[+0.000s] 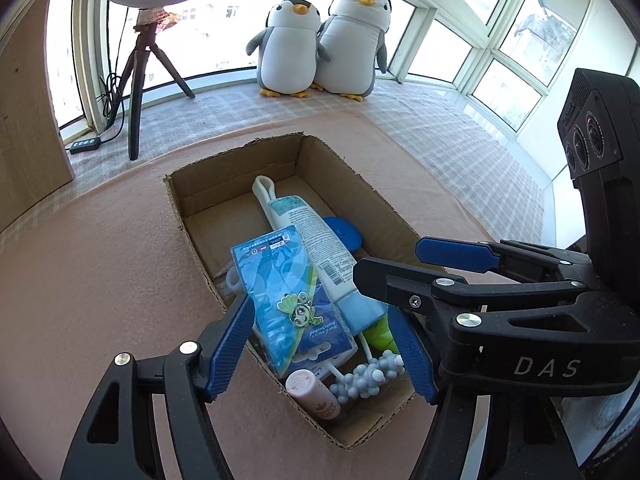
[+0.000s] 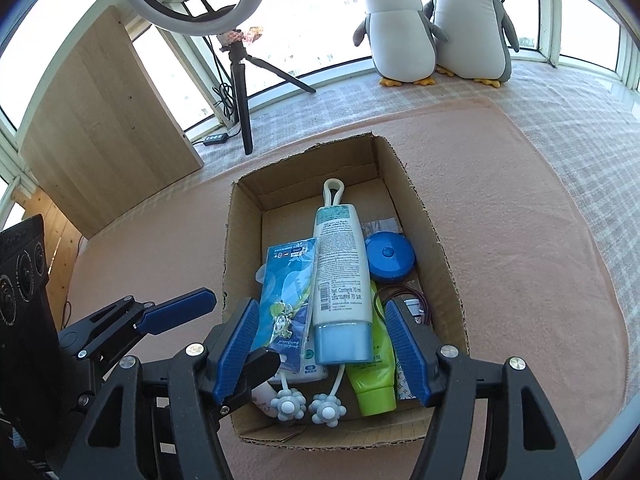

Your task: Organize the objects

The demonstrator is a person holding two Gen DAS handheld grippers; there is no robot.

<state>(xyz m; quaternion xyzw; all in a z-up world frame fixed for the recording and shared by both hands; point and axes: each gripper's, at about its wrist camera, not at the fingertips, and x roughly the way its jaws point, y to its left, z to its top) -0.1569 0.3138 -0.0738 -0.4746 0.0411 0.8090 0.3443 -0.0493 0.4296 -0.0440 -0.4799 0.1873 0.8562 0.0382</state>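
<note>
An open cardboard box sits on a pink mat. Inside lie a white tube with a light-blue cap, a blue printed packet, a round blue case, a green tube, a white massager with knobbly balls and a pink bottle. My left gripper hovers open over the box's near end, its blue pads either side of the packet without gripping it. My right gripper is open too, above the tubes, holding nothing. It crosses in from the right in the left wrist view.
Two plush penguins stand on the checked cloth by the windows. A ring light on a tripod and a cabled switch box are at the back left, beside a wooden panel. The pink mat surrounds the box.
</note>
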